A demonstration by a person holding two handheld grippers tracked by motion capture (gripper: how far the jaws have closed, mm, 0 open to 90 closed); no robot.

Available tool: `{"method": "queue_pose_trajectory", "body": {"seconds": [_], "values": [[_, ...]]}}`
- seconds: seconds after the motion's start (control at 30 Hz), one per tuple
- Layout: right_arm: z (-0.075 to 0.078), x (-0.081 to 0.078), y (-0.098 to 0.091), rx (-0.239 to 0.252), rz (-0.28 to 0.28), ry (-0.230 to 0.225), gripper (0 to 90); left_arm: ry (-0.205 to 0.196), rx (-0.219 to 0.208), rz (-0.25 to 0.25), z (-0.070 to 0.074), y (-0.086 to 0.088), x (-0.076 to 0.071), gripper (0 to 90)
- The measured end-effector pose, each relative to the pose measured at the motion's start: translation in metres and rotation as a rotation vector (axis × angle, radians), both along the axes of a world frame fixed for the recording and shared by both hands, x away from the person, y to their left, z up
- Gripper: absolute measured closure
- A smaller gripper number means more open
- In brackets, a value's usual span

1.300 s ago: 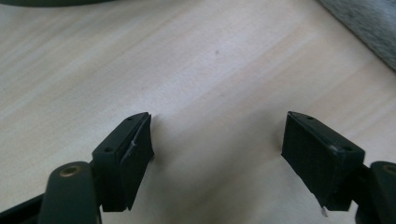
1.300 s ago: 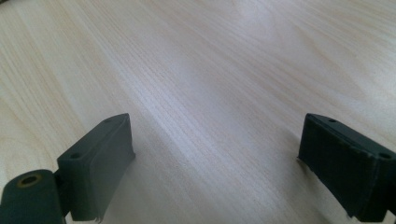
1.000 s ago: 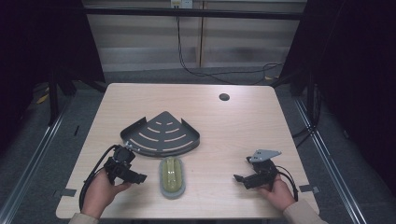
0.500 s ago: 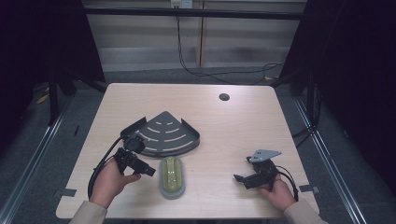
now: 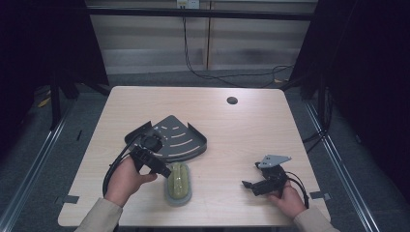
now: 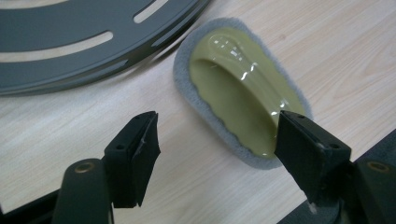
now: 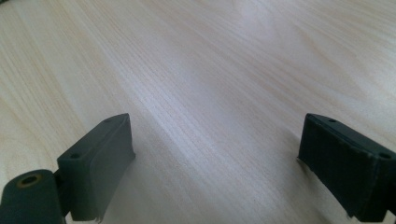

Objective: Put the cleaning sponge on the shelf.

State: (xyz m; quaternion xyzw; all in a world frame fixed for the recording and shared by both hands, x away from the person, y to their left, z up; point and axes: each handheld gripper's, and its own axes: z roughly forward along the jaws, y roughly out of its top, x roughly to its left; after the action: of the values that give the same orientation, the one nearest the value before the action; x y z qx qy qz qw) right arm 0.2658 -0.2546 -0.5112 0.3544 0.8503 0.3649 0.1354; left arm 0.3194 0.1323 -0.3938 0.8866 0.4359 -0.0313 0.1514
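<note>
The worktop is pale wood with fine, straight grain, and a small dark round hole sits near its far edge. The fan-shaped tray is dark grey metal, cut with curved slots through which the light wood shows. The scrubber has a glossy olive-green top with white highlights, over a grey fuzzy pad edging it all round. The left claw and right claw are matte black, and the right one carries what looks like a light grey plate. Both sleeves are beige.
</note>
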Motion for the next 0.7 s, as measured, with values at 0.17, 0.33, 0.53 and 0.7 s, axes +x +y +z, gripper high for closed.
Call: {"method": "queue_pose_trajectory", "body": {"seconds": [0.17,0.33,0.53,0.7], "values": [[0.000,0.000,0.000,-0.002,0.000,-0.002,9.3,0.006,0.001,-0.014,0.003,-0.010,0.001,33.1],[0.000,0.000,0.000,0.000,-0.002,-0.001,9.3,0.016,0.005,-0.018,0.003,-0.015,0.002,33.8],[0.000,0.000,0.000,0.000,-0.002,-0.001,9.3,0.034,0.007,-0.026,0.002,-0.023,0.003,35.2],[0.000,0.000,0.000,-0.001,-0.002,-0.001,9.3,0.054,0.011,-0.030,0.000,-0.030,0.003,36.1]]}}
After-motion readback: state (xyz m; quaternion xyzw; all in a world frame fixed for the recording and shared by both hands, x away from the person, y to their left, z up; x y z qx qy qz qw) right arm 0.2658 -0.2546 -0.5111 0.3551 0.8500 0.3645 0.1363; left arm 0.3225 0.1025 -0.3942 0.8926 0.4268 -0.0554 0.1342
